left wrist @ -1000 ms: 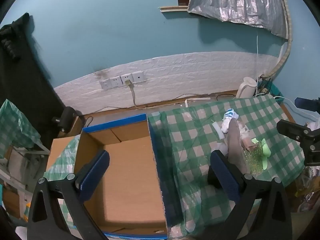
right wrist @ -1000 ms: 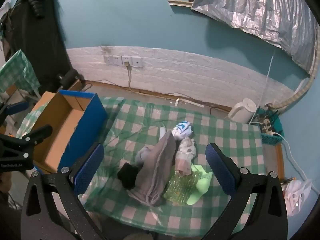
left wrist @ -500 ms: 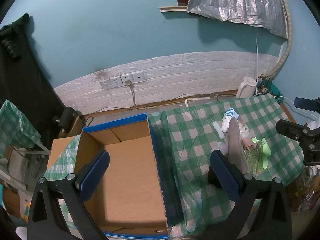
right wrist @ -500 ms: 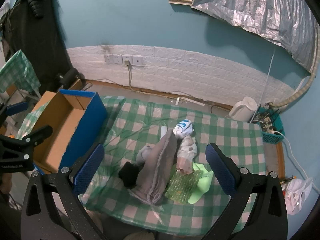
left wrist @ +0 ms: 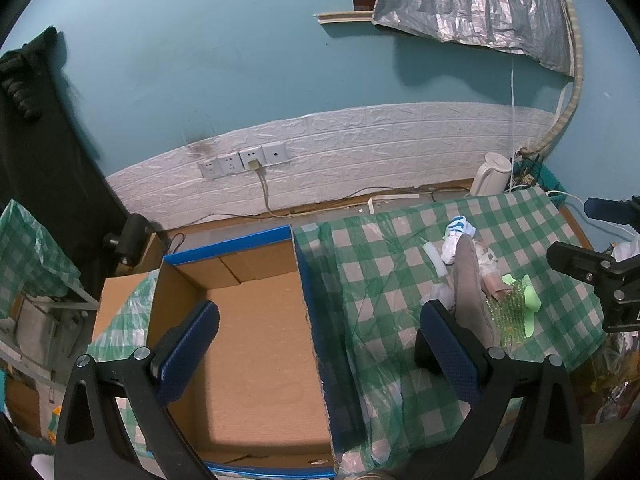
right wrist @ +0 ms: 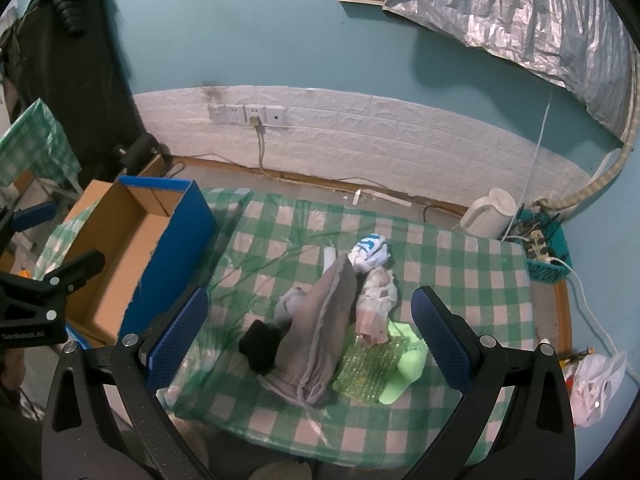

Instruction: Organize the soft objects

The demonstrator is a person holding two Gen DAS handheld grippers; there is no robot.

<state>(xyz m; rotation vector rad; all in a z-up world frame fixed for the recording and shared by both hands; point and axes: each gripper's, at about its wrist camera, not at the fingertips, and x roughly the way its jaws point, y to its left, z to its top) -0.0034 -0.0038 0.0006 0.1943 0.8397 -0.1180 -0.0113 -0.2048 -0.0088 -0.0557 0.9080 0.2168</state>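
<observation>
**A:** Where do the soft things sit?

**B:** They lie in one heap on the surface (right wrist: 452, 264) with the green-checked cover. A long grey folded garment (right wrist: 320, 332) runs through the middle of the heap. A black bundle (right wrist: 261, 345) touches its left side, and a pale grey piece (right wrist: 289, 305) sits just behind that.

**A:** And on the other side?

**B:** A white and blue sock bundle (right wrist: 370, 253) lies at the far end of the grey garment. Just nearer lies a pale patterned cloth (right wrist: 376, 304). It partly rests on a green bubbly sheet (right wrist: 370, 372), which overlaps a light green flat piece (right wrist: 408, 364).

**A:** What about the box?

**B:** The cardboard box (left wrist: 256, 344) with blue outer walls stands open against the left edge of the surface. Only its bare brown floor shows inside.

**A:** How are the claws?

**B:** The left claw (left wrist: 320, 354) hangs spread wide and grips nothing. One blue pad is over the box floor and the other over the checked cover, near the heap. The right claw (right wrist: 308, 334) is also spread wide and holding nothing. In its own view the heap shows between its blue pads, but I cannot tell its height above the clothes.

**A:** Anything else nearby?

**B:** A white kettle (right wrist: 488, 212) stands past the far right corner, against the white brick wall panel (right wrist: 360, 140).
</observation>
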